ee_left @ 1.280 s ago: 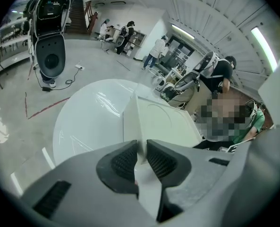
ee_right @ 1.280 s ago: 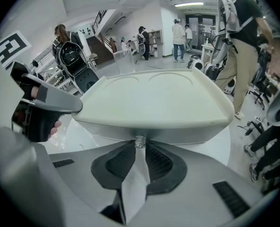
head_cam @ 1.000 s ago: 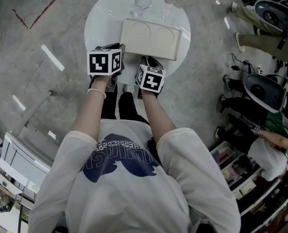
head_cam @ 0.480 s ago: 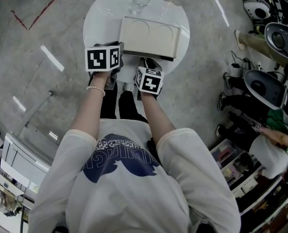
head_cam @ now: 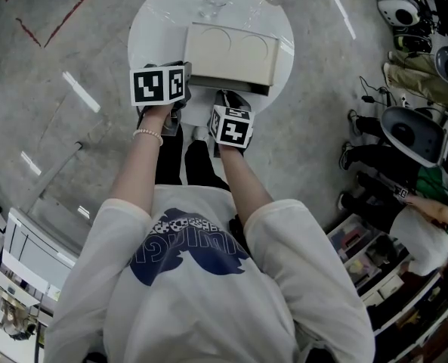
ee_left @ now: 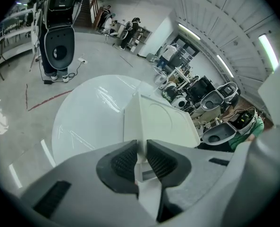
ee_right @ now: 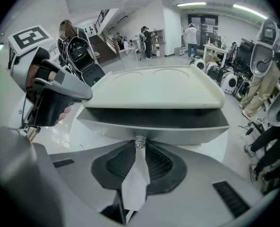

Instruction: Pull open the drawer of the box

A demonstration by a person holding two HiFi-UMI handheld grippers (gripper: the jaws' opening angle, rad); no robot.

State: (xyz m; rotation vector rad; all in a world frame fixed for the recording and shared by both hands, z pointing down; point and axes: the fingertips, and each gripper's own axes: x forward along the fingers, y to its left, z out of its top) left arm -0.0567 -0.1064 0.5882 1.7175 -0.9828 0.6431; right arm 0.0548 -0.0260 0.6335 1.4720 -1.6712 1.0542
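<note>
The box (head_cam: 231, 55) is positioned at the centre of the round white table (head_cam: 149, 40), with its front directed toward the near edge. The drawer (ee_right: 154, 126) is seen partly drawn out of the front, below the flat top of the box, and a dark gap is exposed between the top and the drawer front.

The right gripper (ee_right: 140, 151) is located at the near edge of the table, at the middle of the drawer front. Its jaws are closed on the small clear knob (ee_right: 140, 142) of the drawer, and the knob is pressed by a pad on each side.

The left gripper (ee_left: 140, 150) is located at the near left corner of the box. Its jaws are clamped on the upright edge of that corner, and the white wall of the box is gripped between the two dark pads.

A clear glass (head_cam: 213, 1) is placed upright near the far edge of the table, just beyond the far left corner of the box.
</note>
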